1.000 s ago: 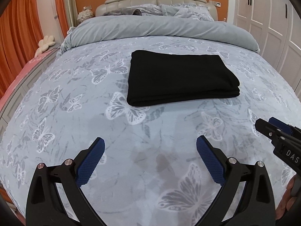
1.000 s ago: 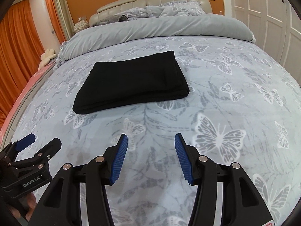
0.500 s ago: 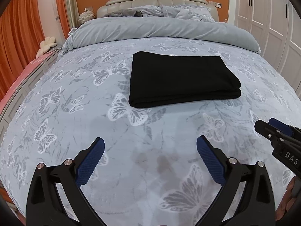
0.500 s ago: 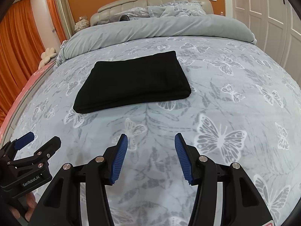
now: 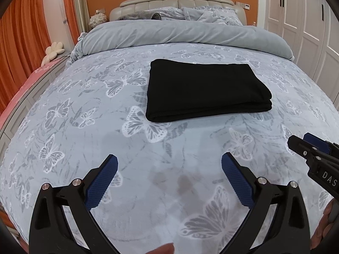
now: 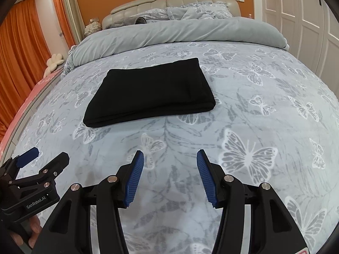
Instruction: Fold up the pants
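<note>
Pants (image 5: 206,91) folded, well beyond both open tongs

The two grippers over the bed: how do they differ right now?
The left gripper has its blue fingers spread wide apart; the right gripper holds its fingers noticeably closer together, though still open. The left one's pads look cross-hatched, the right one's ribbed. Both are empty, point down at the butterfly bedspread, and sit short of the folded black pants without touching them.
</note>
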The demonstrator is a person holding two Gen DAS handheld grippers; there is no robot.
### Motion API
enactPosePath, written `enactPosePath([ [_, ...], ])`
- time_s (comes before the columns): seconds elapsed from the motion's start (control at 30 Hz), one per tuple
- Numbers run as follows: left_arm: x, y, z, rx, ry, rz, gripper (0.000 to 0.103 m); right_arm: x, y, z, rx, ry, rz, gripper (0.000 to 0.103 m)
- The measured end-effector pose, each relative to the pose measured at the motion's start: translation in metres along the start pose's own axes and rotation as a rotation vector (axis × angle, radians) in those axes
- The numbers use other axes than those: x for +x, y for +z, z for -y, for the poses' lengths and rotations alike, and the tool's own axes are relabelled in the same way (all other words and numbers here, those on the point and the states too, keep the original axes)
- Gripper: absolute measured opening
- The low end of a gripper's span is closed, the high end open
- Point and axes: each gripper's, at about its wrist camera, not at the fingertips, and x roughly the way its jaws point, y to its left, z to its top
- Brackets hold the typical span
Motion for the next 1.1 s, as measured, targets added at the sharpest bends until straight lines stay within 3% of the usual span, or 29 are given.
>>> enactPosePath([
  [0.53,-0.0019,0.0005,0.0039,0.019,0.009,0.021,0.096,0.0006,0.0009,-0.0009,-0.004,0.002,-0.001,0.051],
  [0.73,0.003,0.0013,-0.0022,-0.021,-0.025,-0.002,0.096,0.0006,0.0004,-0.001,-0.003,0.002,-0.002,0.051],
  [0.9,-0.0002,0.0002,-0.005,-0.036,-0.048,0.025,0.096,0.0003,0.0003,-0.0013,-0.004,0.002,-0.001,0.051],
  [1.1,-0.0011,0.0008,-0.0004,0.004,0.012,0.037,0.096,0.0005,0.0003,-0.0011,-0.005,0.002,0.0,0.051],
])
